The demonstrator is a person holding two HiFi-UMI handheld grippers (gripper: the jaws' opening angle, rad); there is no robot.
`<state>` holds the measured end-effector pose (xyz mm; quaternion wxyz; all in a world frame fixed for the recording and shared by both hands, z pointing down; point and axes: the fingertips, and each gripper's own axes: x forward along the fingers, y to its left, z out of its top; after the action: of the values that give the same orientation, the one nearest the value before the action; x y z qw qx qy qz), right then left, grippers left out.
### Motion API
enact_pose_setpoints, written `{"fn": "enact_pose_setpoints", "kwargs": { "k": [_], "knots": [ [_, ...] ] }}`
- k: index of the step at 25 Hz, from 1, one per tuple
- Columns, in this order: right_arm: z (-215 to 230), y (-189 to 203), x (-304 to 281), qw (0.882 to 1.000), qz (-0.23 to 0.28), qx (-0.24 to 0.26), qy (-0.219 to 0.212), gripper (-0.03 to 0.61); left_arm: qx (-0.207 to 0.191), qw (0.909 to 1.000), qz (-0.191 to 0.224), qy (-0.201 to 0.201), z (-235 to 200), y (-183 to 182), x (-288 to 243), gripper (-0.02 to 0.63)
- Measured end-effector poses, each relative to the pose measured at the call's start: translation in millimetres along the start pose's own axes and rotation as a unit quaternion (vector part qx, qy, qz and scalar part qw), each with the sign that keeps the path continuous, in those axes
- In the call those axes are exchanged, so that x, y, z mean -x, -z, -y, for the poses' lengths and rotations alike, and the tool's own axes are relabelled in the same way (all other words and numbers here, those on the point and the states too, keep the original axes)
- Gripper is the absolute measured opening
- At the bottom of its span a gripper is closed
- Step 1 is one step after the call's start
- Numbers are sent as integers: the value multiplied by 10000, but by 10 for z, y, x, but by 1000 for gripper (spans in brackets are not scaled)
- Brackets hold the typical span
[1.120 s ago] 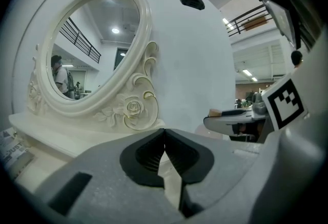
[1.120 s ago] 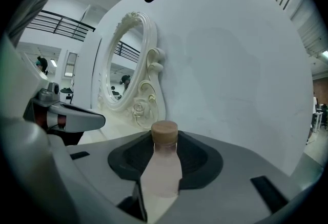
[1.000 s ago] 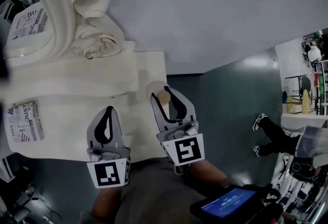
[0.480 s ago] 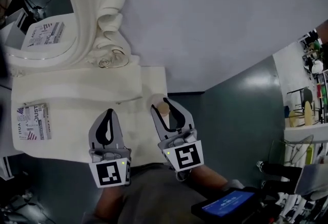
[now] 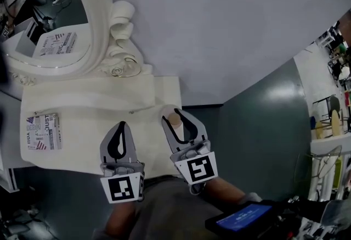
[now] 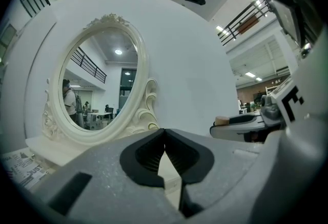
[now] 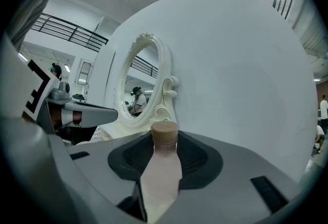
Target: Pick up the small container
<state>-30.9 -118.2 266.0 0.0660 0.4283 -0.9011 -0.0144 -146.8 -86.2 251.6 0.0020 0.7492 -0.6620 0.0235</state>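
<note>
The small container [image 7: 163, 166] is a pale pink bottle with a tan cap [image 5: 174, 119]. My right gripper [image 5: 176, 116] is shut on it and holds it upright above the right end of the cream dressing table [image 5: 82, 123]. In the right gripper view the bottle stands between the dark pads [image 7: 197, 159], cap above them. My left gripper [image 5: 122, 125] hovers over the table to the left of the right one, its jaws shut with nothing between them; its tips [image 6: 164, 133] meet in the left gripper view.
An ornate white oval mirror [image 5: 82, 24] stands at the back of the table against the pale wall. A printed box [image 5: 43, 130] lies on the table's left part. Dark green floor [image 5: 258, 123] lies to the right of the table.
Both grippers have risen a little, the right one with the bottle still in it. The head view has shifted, so the mirror and table sit further right and lower in the picture.
</note>
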Motion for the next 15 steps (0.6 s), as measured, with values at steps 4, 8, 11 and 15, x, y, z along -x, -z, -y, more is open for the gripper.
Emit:
{"fn": "enact_pose_setpoints", "kwargs": {
  "k": [4,8,11,15],
  "knots": [
    [-13,-10,31,10000,21,-16,-15,143,-19,10000,27,14,31,-22,32,14],
    [-40,-9,47,10000,46,15,-35,143,-24,10000,19,33,45,-22,63,14],
    [-59,3,53,10000,17,4,-37,143,-38,10000,11,27,32,-23,82,15],
    [-60,5,62,10000,13,-9,-12,143,-34,10000,-25,35,32,-4,99,14]
  ]
}}
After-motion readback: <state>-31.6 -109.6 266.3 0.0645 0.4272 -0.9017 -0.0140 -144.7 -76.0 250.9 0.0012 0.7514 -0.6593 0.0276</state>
